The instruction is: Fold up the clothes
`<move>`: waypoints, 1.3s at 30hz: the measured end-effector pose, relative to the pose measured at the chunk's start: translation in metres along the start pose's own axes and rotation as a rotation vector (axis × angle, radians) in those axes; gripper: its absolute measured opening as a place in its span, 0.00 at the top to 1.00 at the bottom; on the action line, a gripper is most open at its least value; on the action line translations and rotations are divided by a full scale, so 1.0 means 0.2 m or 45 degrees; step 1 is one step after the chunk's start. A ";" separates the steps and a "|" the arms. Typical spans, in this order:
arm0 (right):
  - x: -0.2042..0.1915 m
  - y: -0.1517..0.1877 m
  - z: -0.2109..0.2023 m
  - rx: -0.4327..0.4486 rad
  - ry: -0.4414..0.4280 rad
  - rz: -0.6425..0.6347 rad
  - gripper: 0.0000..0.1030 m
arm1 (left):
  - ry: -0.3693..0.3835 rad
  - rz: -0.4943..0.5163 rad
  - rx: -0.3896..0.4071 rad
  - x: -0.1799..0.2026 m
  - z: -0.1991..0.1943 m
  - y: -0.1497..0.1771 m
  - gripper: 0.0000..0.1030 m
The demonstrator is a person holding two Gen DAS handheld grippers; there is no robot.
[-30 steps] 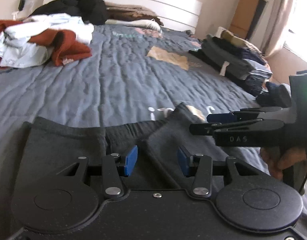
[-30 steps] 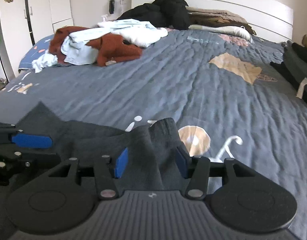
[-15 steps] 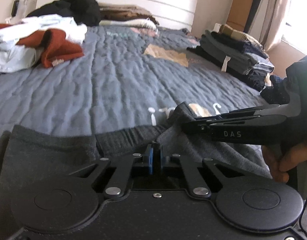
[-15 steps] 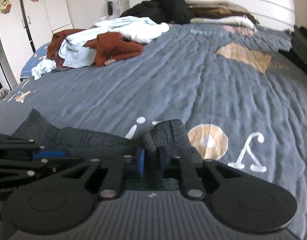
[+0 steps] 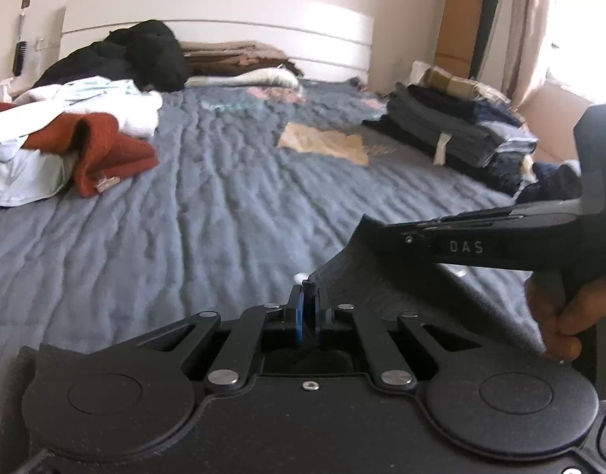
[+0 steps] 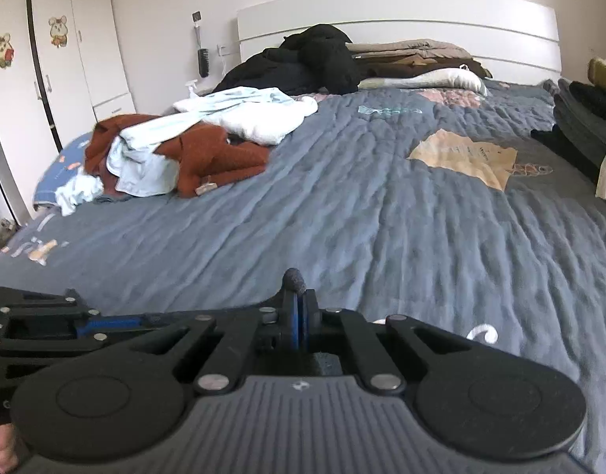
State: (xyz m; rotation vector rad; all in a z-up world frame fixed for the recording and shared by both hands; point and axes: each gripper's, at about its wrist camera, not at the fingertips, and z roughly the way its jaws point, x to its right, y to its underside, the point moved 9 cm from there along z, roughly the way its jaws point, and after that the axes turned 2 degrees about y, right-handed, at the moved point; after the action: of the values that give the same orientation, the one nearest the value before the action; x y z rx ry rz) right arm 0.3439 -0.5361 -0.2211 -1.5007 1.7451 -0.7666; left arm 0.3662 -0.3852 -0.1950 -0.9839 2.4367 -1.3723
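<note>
Charcoal knit fabric is sitting pinched between the blue pads of the left gripper (image 5: 307, 310), whose jaws have just been closing and are now clamped on an edge of the dark grey garment (image 5: 401, 288). The right gripper (image 6: 299, 316) has likewise just been closing and is now gripping another bit of the same cloth, a small nub of it poking up above its pads. The garment is lying at the near edge of the grey quilted bed (image 5: 232, 213), stretched between the two tools. It looks soft, light and limp, likely to sag wherever it is unsupported, so holding it by the edge at two spaced points seems sensible. Both grippers are pointing forward and somewhat downward, side by side, a person's hand (image 5: 559, 316) wrapping the right one's handle. Beyond, a loose pile of unfolded clothes (image 6: 184, 146) and a folded stack (image 5: 453, 134) are flanking the bed.
</note>
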 end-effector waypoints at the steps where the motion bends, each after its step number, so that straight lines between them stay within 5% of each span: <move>1: -0.01 0.01 0.03 -0.021 0.000 -0.014 0.97 | -0.001 -0.010 -0.035 -0.01 0.03 0.03 0.95; 5: -0.04 0.12 0.14 -0.147 0.068 -0.139 0.91 | -0.014 -0.019 -0.082 -0.03 0.04 0.10 0.89; 7: -0.04 0.12 0.08 -0.145 0.061 -0.125 0.78 | -0.001 -0.036 -0.077 -0.04 -0.02 0.10 0.80; 10: -0.03 0.09 -0.15 -0.128 0.029 -0.036 0.57 | -0.004 -0.037 -0.062 -0.03 -0.22 0.10 0.68; 15: -0.09 0.20 -0.64 -0.091 -0.031 0.032 0.50 | -0.008 -0.132 -0.030 0.05 -0.69 0.25 0.58; 21: -0.32 0.62 -1.12 -0.151 -0.021 0.151 0.47 | -0.016 -0.268 -0.072 0.25 -1.16 0.58 0.55; 28: -0.74 1.09 -1.34 -0.287 -0.186 0.364 0.46 | -0.113 -0.434 -0.098 0.24 -1.49 0.84 0.52; 39: -1.01 1.32 -1.36 -0.308 -0.132 0.387 0.46 | -0.405 -0.650 -0.093 0.03 -1.83 1.20 0.49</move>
State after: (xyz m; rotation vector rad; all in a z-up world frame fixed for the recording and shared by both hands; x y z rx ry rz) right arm -0.0126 -0.2973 -0.2491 -1.3541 1.9795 -0.3268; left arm 0.0870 -0.0487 -0.1852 -1.7802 2.0904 -1.1366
